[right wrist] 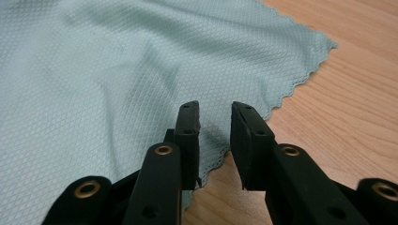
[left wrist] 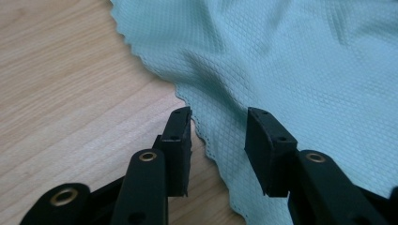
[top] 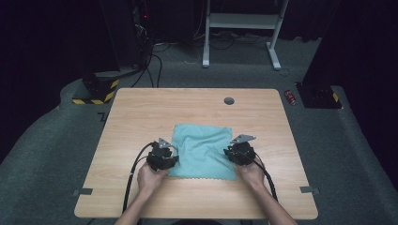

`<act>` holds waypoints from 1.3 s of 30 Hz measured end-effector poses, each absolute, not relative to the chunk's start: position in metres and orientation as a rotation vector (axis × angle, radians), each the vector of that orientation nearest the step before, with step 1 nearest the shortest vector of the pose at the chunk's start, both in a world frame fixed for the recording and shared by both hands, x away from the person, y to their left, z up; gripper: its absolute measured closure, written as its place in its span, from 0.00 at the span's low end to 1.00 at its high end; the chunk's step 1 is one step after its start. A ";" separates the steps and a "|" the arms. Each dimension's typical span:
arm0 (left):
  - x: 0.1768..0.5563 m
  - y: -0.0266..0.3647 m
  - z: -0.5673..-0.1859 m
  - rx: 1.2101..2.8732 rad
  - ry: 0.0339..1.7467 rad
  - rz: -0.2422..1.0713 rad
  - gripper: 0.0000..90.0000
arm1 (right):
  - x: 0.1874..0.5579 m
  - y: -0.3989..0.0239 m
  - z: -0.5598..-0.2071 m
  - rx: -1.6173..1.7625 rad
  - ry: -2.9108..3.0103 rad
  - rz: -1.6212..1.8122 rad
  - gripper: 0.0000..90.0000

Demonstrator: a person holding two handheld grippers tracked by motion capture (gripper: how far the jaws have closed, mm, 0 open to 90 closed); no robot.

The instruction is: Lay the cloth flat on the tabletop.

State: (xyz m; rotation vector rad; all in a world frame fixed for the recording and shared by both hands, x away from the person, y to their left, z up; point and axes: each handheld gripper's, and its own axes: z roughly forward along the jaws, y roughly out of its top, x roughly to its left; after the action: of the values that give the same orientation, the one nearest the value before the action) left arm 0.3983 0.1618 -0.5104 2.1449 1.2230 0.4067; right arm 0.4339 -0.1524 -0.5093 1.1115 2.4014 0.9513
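on the near half of the wooden table (top: pixel 141 112) lies a light teal cloth (top: pixel 202 150), spread almost flat with a few soft folds and a wavy edge. the left gripper (top: pixel 163 157) sits at the cloth's left edge. its jaws are apart with a wide gap, and the wavy edge runs between them, but they hold nothing. the right gripper (top: pixel 241 152) sits at the cloth's right edge. its jaws are apart with a smaller gap over that edge, holding nothing. a small round grey cap (top: pixel 229 101) sits near the table's far edge.
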 end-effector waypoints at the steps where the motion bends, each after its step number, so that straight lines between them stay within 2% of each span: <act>1: 0.398 0.161 -0.510 2.147 1.223 0.417 0.69 | 0.435 -0.152 -0.510 1.107 2.407 0.948 0.82; 4: 0.398 0.159 -0.510 2.155 1.220 0.422 0.73 | 0.436 -0.150 -0.513 1.092 2.435 0.938 0.88; 12: 0.395 0.158 -0.508 2.196 1.184 0.398 0.94 | 0.436 -0.149 -0.512 1.045 2.457 0.907 0.99; 19: 0.393 0.165 -0.506 2.206 1.186 0.386 0.99 | 0.437 -0.150 -0.510 1.035 2.457 0.898 1.00; 21: 0.392 0.169 -0.506 2.198 1.193 0.392 0.99 | 0.438 -0.152 -0.509 1.047 2.453 0.907 0.99; 25: 0.385 0.173 -0.504 2.180 1.194 0.395 0.94 | 0.437 -0.156 -0.508 1.067 2.456 0.938 0.89; 29: 0.373 0.173 -0.501 2.195 1.134 0.354 0.78 | 0.422 -0.163 -0.502 1.047 2.440 0.972 0.84; 33: 0.358 0.171 -0.501 2.210 1.112 0.373 0.72 | 0.399 -0.171 -0.495 0.986 2.436 0.987 0.83; 39: 0.339 0.167 -0.505 2.209 1.099 0.398 0.70 | 0.363 -0.175 -0.492 0.888 2.456 1.036 0.85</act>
State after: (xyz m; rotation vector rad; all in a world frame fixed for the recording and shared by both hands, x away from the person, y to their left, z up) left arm 0.3394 0.1666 -0.5048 2.2089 1.0987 0.3983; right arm 0.3629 -0.1745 -0.4923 0.8884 2.4559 1.0363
